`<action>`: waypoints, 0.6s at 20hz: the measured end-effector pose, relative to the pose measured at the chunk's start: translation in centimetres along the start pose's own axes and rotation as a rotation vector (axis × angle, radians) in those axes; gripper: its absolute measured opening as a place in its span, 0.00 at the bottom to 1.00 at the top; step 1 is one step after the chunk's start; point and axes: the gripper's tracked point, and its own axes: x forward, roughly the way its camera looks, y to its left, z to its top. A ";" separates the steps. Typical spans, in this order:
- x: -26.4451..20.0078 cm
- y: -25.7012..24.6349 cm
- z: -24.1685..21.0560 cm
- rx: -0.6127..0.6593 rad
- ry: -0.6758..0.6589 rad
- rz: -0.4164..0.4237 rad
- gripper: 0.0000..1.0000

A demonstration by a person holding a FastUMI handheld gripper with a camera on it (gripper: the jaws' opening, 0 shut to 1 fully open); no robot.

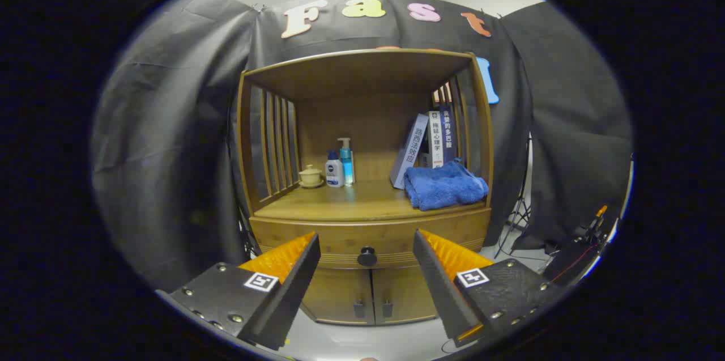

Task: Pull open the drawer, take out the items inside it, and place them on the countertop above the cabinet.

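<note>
Facing: closed drawer (pixel 369 245), knob (pixel 367 257) between spread fingers of gripper (pixel 367 262), apart.
Risk: off-centre pinch could slip off knob.

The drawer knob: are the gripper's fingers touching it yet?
Apart. In the gripper view the open gripper has the drawer knob centred between its fingers, with cabinet front showing on both sides of the knob.

Gripper-mounted fisheye, facing cabinet (pixel 367 191) front, near
</note>
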 end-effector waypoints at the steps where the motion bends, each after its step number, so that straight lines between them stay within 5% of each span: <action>1: 0.1 0.0 -0.1 -0.003 0.003 -0.001 0.99; 12: 0.5 0.0 -0.9 -0.014 0.013 -0.008 0.99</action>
